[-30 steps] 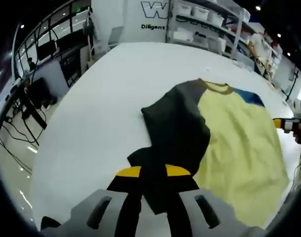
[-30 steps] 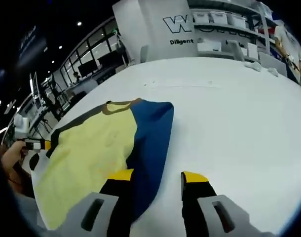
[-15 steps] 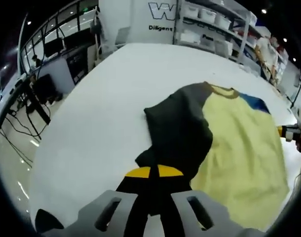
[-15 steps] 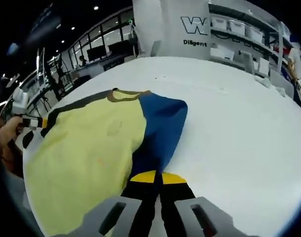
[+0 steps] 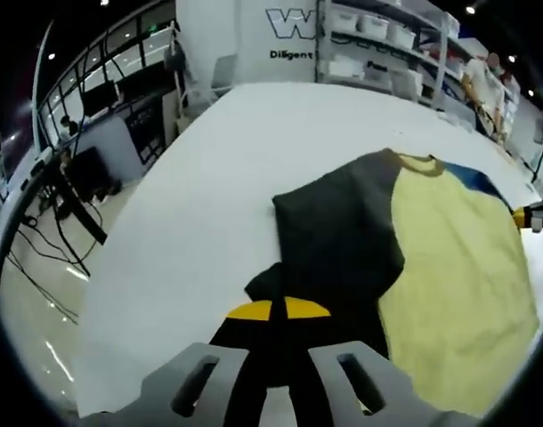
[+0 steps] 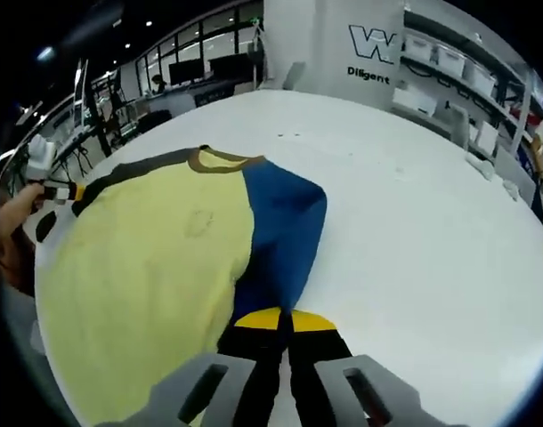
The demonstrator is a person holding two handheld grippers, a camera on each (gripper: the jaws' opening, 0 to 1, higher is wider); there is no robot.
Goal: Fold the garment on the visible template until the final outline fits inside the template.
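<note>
Shirt (image 5: 449, 267) first: in the left gripper view it lies flat on the white bench (image 5: 218, 178), from the middle of the frame over to the right. Its body is soft yellow cloth. Its dark grey sleeve (image 5: 334, 236) sits in the middle of the frame, a bit wrinkled and lumpy. At the bottom middle, the left gripper (image 5: 279, 311) has its yellow-tipped jaws pressed together, and the end of the grey sleeve is pinched between them. At the far right edge a bit of the other gripper peeks in.

My guess is that the first fold is just starting, with one sleeve held on each side. Next, this sleeve needs lifting and laying over the yellow part, gently, so the thin cloth does not bunch up. I cannot see any template outline on the bench.

In the right gripper view the shirt (image 6: 147, 276) fills the left half of the frame. It looks smooth and floppy, with a brown ring at the neck. The blue sleeve (image 6: 285, 227) runs from the middle down to the bottom middle. There the right gripper (image 6: 282, 318) has its jaws closed tight on the sleeve's end. The bench (image 6: 432, 240) is plain, white and smooth, with a rounded edge. The left gripper (image 6: 58, 189) shows small at the left edge.
</note>
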